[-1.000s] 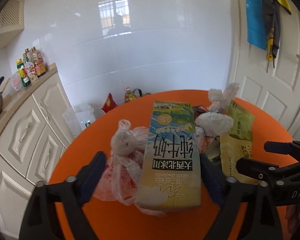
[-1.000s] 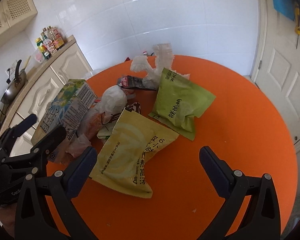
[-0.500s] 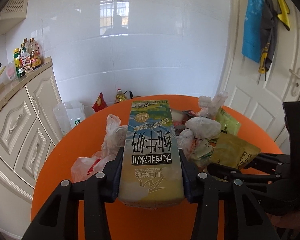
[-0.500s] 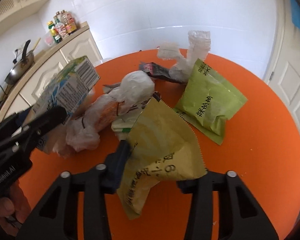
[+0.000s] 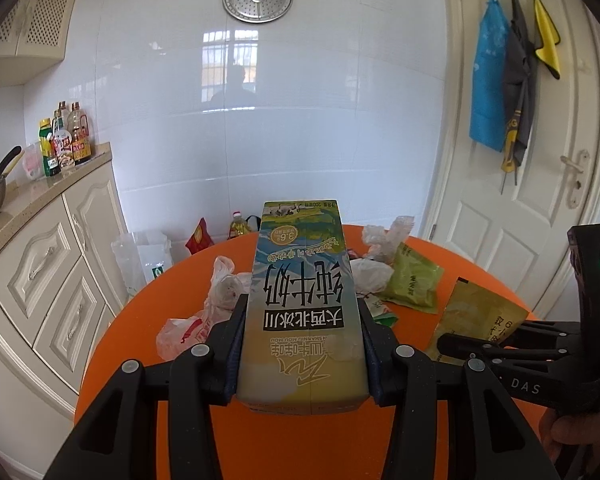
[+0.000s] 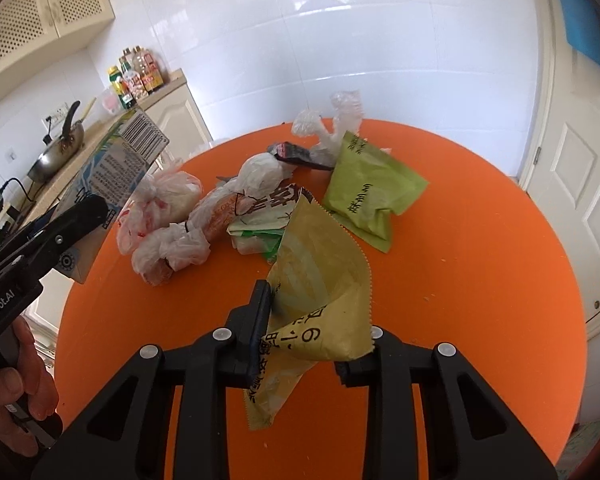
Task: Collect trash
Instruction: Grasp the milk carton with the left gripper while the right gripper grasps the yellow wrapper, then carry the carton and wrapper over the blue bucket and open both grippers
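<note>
My left gripper (image 5: 302, 344) pinches the milk carton (image 5: 303, 304) by its long side walls, lifted over the near edge of the orange round table (image 6: 480, 264). My right gripper (image 6: 314, 338) pinches the crumpled yellow snack bag (image 6: 320, 276), also raised above the near edge. To carry both off well, I judge I should keep the squeeze firm and the carton level, since it may hold dregs. The carton's long axis runs straight away from me, its printed base end nearest my wrist, its far end aimed at the table's far edge.
</note>
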### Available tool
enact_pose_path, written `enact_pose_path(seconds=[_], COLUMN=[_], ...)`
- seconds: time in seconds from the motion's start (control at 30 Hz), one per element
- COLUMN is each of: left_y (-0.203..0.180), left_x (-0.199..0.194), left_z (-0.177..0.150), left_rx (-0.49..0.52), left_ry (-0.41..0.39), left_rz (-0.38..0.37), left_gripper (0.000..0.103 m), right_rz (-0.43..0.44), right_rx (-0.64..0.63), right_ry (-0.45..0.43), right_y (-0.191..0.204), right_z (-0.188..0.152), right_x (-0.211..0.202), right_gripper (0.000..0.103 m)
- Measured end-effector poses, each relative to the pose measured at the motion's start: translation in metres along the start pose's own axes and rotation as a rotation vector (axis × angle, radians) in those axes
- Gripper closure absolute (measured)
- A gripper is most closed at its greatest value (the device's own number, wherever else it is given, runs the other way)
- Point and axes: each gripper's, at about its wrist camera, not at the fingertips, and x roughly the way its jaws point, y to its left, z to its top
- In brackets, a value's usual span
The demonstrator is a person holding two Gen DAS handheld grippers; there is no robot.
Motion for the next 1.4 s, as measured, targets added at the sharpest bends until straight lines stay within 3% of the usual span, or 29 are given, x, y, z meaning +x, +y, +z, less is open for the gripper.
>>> enact_pose_path(seconds=[0.1,0.37,0.63,1.1,1.4], left_y=[-0.004,-0.034,-0.089,-0.170,-0.226], left_x=[-0.009,-0.083,-0.102,-0.073,-0.019], left_z=[-0.009,-0.050,-0.046,-0.012,-0.008], left_rx=[0.003,0.023,0.063,0.128,0.169], left_ry=[-0.013,-0.053,-0.080,-0.050,0.132], left_rz=[-0.004,-0.031,-0.123,-0.358,-0.529], left_gripper=[0.059,0.059,0.059,0.059,0.059], right_rz=[0.006,-0.006,-0.072,-0.302,-0.432], right_rx=[-0.001,-0.004,0.027,0.140,0.266], right_ry=[-0.021,-0.103,-0.202,-0.318,-0.254], right_y=[-0.001,-0.010,-0.051,-0.161,-0.245], right_z=[-0.002,0.000,-0.002,-0.033,-0.080], right_x=[-0.013,-0.057,-0.121,-0.239,-0.255], right_gripper=[0.075,0.075,0.075,0.075,0.075])
